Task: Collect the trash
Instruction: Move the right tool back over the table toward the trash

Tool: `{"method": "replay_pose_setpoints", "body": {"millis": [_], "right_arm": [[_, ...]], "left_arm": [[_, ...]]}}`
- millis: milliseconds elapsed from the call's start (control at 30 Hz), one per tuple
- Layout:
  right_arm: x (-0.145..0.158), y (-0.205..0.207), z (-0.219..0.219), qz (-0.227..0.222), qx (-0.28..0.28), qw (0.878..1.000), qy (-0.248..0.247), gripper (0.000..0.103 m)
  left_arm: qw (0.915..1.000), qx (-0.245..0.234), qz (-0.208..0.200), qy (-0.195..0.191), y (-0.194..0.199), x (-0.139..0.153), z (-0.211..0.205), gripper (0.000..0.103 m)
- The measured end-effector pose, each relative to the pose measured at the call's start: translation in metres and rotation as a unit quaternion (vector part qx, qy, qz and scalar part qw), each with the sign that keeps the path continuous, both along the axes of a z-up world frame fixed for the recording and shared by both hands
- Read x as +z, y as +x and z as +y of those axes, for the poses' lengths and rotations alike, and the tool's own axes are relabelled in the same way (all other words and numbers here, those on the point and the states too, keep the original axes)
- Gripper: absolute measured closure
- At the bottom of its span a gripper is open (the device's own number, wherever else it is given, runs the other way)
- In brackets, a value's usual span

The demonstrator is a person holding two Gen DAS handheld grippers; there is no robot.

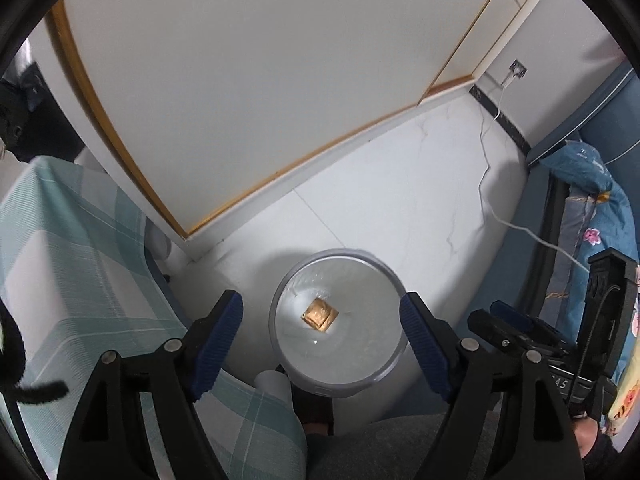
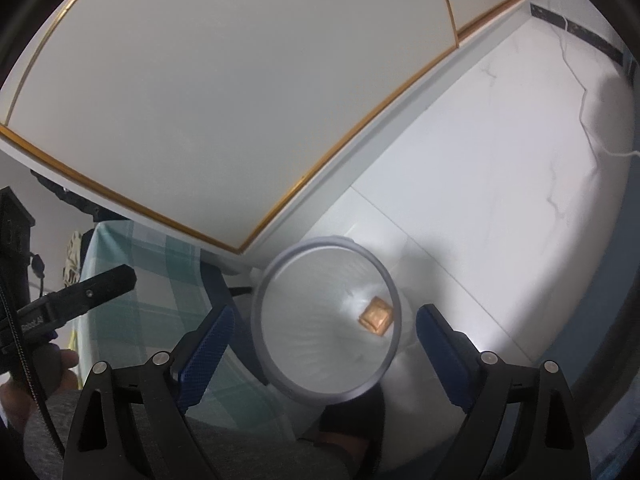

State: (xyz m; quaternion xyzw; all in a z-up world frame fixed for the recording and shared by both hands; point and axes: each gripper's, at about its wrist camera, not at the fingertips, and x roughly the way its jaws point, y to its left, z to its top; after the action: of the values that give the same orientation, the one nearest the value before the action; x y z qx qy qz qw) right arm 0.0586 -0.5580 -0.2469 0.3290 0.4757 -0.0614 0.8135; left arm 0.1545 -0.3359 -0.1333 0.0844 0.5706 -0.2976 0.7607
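Seen from above: round grey-rimmed trash bin lined with clear plastic [image 1: 338,320], standing on pale marble floor tiles [image 1: 420,200] beside a green-and-white checked tablecloth [image 1: 72,248]. Inside, one small crumpled golden-brown wrapper [image 1: 320,315] at the bottom, nothing else. Left gripper [image 1: 322,334] and right gripper [image 2: 322,344] both spread wide and empty above the bin; best swung toward the table for more trash.

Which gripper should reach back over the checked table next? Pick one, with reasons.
Left, probably. Both are open and empty over the bin, but the left gripper sits on the tablecloth side, partly over it; the right gripper hangs toward the floor.
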Motion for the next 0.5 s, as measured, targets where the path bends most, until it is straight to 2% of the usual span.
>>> {"method": "replay_pose_setpoints", "body": {"millis": [233, 500], "right_arm": [[0.035, -0.009, 0.007, -0.024, -0.002, 0.999, -0.028, 0.01], [0.108, -0.018, 0.027, -0.103, 0.006, 0.992, -0.078, 0.01]], "left_arm": [[0.9988, 0.011, -0.045, -0.018, -0.01, 0.031, 0.011, 0.025], [0.9919, 0.066, -0.093, -0.056, -0.02, 0.075, 0.059, 0.024]]}}
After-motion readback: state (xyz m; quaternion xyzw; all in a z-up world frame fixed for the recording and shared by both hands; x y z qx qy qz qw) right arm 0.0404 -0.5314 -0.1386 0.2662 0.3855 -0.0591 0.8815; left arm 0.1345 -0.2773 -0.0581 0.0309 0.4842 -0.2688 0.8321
